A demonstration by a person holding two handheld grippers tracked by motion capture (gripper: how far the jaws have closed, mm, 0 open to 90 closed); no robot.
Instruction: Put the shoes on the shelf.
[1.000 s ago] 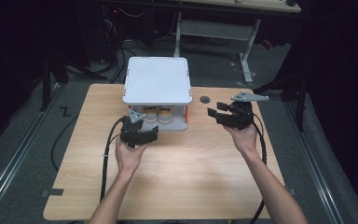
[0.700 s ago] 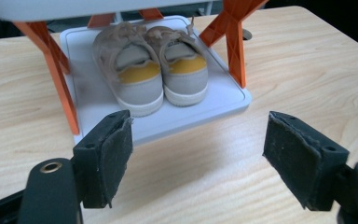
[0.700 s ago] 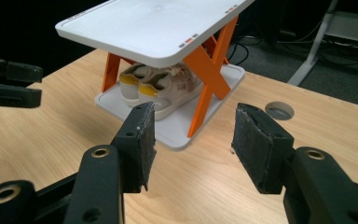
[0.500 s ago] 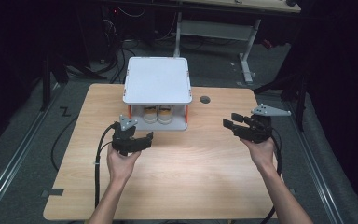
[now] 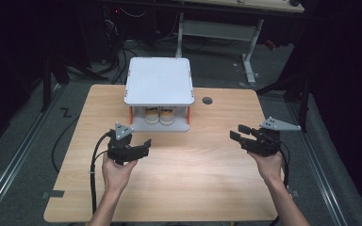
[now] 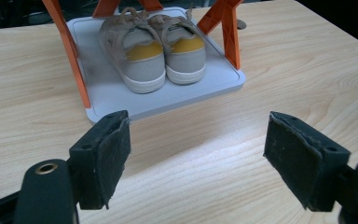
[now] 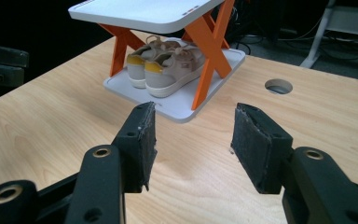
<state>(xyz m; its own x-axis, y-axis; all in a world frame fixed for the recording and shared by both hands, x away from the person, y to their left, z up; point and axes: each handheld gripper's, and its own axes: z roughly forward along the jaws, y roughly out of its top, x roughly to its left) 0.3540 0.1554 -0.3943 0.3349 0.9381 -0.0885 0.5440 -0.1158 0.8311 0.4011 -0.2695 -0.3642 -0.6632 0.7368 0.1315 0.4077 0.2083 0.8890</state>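
Shoes on the rack, my grippers clear of it.
My left gripper (image 5: 139, 144) and right gripper (image 5: 240, 132) gape wide, empty, before the pair of shoes (image 6: 154, 49) on the rack (image 5: 159, 80).

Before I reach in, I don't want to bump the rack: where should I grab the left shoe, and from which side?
Take the left shoe at its heel, one pad on each side wall. Come in level from the rack's open front: the heels face out between the orange legs, and the top shelf blocks any reach from above. The right shoe sits very close, so the inner pad has little room.
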